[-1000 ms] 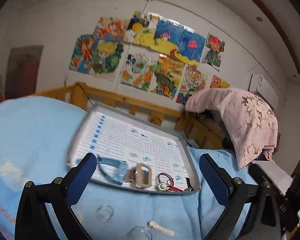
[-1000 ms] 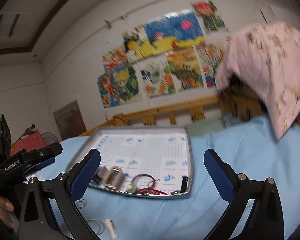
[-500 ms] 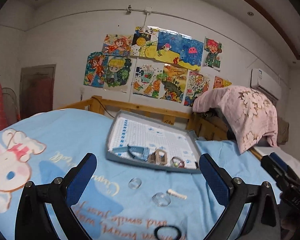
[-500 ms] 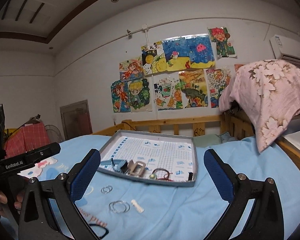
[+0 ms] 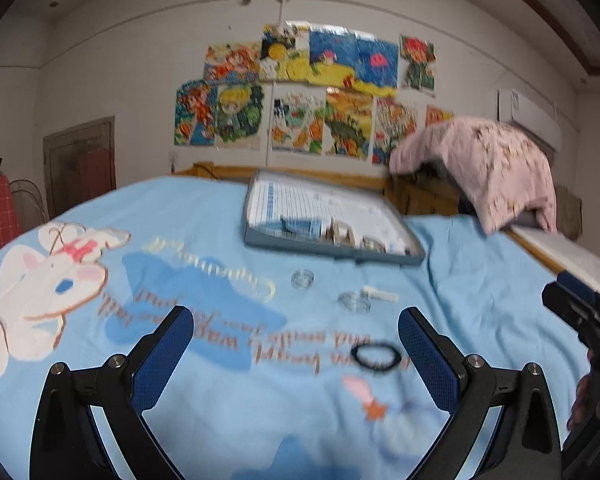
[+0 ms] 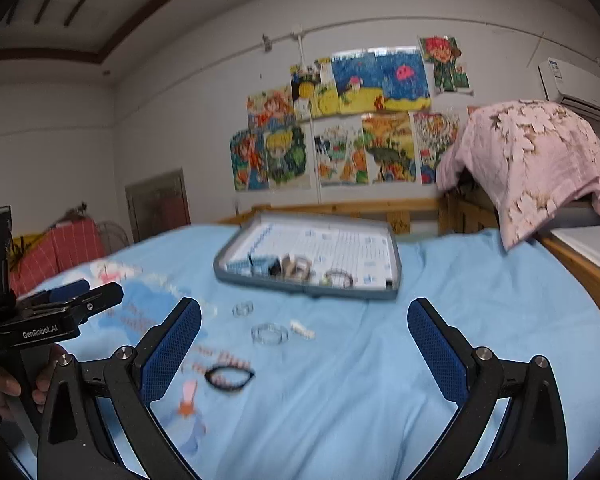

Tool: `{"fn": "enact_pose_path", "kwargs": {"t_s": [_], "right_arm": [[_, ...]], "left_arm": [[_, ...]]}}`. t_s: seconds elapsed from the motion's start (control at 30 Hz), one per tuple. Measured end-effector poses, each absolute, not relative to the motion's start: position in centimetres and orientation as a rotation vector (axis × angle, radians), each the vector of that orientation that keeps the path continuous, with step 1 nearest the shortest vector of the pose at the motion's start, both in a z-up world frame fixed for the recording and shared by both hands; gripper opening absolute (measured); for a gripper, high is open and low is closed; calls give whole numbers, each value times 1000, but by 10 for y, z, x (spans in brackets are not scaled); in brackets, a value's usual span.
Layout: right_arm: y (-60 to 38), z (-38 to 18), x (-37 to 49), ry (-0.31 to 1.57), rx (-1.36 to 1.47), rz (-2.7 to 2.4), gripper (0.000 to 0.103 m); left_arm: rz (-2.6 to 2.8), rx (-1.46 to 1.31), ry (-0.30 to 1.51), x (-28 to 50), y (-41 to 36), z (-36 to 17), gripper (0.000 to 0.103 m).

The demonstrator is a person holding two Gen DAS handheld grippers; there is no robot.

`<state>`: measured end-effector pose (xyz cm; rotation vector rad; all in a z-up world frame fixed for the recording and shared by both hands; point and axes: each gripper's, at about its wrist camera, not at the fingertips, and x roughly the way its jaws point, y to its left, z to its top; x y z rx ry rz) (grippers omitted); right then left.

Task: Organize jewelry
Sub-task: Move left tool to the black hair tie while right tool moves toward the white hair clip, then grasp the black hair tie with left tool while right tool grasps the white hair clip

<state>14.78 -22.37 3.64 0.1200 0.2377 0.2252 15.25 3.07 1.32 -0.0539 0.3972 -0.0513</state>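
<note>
A grey jewelry tray (image 5: 334, 250) lies on the blue bedsheet (image 5: 204, 240) toward the far end of the bed, well ahead of both grippers. Its long axis runs left to right across both views, with the near rim facing the cameras and the gridded liner tilted slightly up at the back. Along that near edge sit blue pieces (image 6: 256, 266), a beige clasp-like piece (image 6: 296, 268) and a dark ring with a small bead (image 6: 338, 278) — blur hides their detail.

Between tray and grippers, loose on the sheet: a small clear ring (image 6: 243, 309), a larger clear ring (image 6: 270, 335), and just beside it a short white stick (image 6: 302, 329) whose long axis slants from upper left to lower right. Nearer still lies a black hair-tie loop (image 5: 375, 357), stretched sideways into an oval.

The left gripper (image 5: 296, 340) has its blue-padded fingers spread wide, holding nothing; the right gripper (image 6: 304, 332) is likewise spread and empty. Each shows at the edge of the other's view — held in a hand (image 6: 4, 384)
</note>
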Motion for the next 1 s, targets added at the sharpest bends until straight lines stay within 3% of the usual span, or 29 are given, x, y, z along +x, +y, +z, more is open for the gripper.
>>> {"fn": "enact_pose_path", "kwargs": {"t_s": [0.37,1.0], "right_arm": [[-199,0,150,412,37,239,102],[-238,-25,206,612,-18,172,102]], "left_arm": [[-73,-156,526,156,59,-25,103],[-319,-44,662,205,-7,-45,103]]}}
